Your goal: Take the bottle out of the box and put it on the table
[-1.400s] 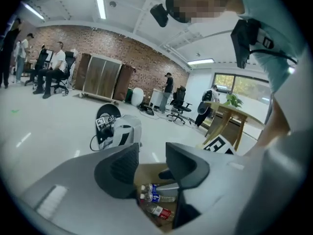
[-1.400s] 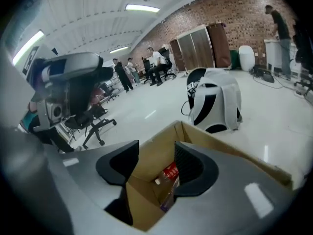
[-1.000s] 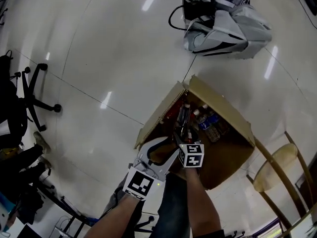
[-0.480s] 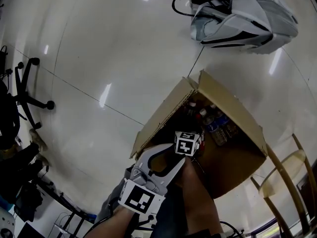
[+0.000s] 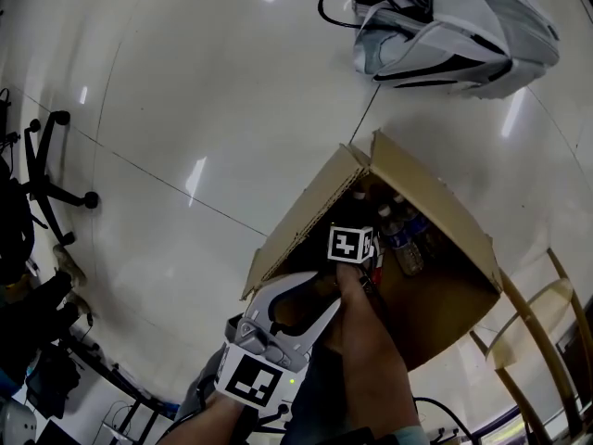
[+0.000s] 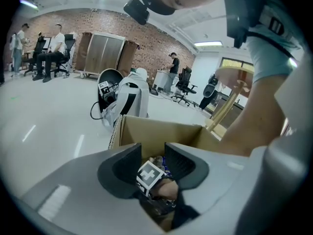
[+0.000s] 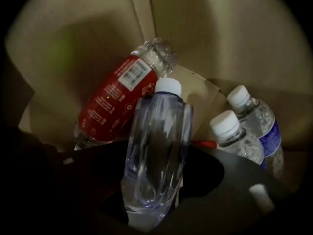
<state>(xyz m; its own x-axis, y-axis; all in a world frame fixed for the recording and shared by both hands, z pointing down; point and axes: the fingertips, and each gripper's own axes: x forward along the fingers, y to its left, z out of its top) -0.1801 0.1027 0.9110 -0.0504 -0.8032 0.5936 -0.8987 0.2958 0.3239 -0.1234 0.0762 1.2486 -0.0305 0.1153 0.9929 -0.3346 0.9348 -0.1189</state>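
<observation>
Right gripper: pointed down into the box; from the head view only its marker cube is seen. The jaws are set wide, 1 on each side of a clear bottle with a white cap, and have just been closing in on it. No denting of the bottle wall is seen, so a firm clamp is judged not yet made.

Left gripper: held over the near edge of the box, jaws parted, nothing carried between them. Only the right hand and its cube are seen through the gap.

Around the clear bottle: 1 red-labelled bottle is leaned against the cardboard wall just behind it. 2 capped bottles are placed to the right, close together. All 4 are inside the box.

The box is stood open on the pale floor, flaps spread. A round wooden top on slanted legs is seen just beside it; whether this is the table cannot be told. A grey bag is left well apart.

Progress, as judged: the reach is made and the bottle is chosen and bracketed. Left to be done: the grip is to be closed, and the bottle is to be lifted clear of the walls, carried over and set on the table. The clear bottle is not yet out.
</observation>
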